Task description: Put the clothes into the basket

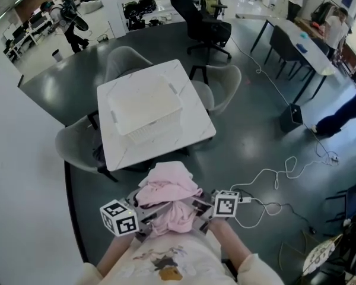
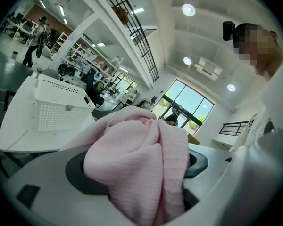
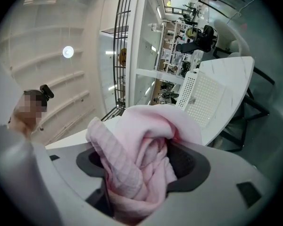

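Note:
A bundled pink garment (image 1: 169,195) hangs in the air close to the person's chest, short of the table's near edge. My left gripper (image 1: 147,215) is shut on its left side, and pink cloth (image 2: 141,166) fills the space between its jaws. My right gripper (image 1: 197,211) is shut on the right side, with folds of the pink garment (image 3: 141,164) bunched between its jaws. The white perforated basket (image 1: 145,110) stands on the white square table (image 1: 190,129), beyond the garment. The basket (image 2: 61,108) shows left in the left gripper view and as basket (image 3: 205,95) right in the right gripper view.
Grey chairs (image 1: 77,147) ring the table, one at each side. A black office chair (image 1: 202,25) and a long desk (image 1: 299,40) stand further off. White cables (image 1: 273,189) trail over the dark floor at the right. People stand in the background.

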Tool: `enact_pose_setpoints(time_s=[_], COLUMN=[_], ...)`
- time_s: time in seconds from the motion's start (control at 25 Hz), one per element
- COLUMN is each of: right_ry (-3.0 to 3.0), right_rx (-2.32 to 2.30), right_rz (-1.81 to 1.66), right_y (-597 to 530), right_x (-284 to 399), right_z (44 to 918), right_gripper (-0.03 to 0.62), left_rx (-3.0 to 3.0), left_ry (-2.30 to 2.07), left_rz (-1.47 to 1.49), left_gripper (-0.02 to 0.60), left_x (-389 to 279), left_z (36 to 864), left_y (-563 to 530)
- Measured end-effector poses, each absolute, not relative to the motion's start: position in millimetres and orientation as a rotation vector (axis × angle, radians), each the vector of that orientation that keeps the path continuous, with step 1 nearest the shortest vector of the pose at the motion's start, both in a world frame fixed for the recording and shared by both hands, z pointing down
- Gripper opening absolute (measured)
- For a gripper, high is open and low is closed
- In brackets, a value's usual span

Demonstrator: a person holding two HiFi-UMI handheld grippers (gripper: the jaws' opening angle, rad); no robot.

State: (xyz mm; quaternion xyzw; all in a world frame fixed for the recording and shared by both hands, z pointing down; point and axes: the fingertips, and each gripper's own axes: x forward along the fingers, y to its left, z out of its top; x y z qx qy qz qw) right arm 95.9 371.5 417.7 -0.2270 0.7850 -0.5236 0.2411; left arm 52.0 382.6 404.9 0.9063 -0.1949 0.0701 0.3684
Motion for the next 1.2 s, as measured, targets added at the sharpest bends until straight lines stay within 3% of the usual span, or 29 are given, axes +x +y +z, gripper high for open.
enact_pose_setpoints(time_s=[0.88,1.2], right_ry=[2.256,2.258], right_rx=[-0.617,-0.681], right_rz=[-1.379,-1.361], right_y=[230,214], right_x=[-59,-66], right_z=[375,381], right_gripper=[0.336,0.336], left_rx=[2.346,2.352], left_ry=[-0.528,-0.480], left_rz=[0.059,0.061], left_gripper=[0.396,0.396], left_x=[-103,-112], left_z=[369,376], left_y=[245,227])
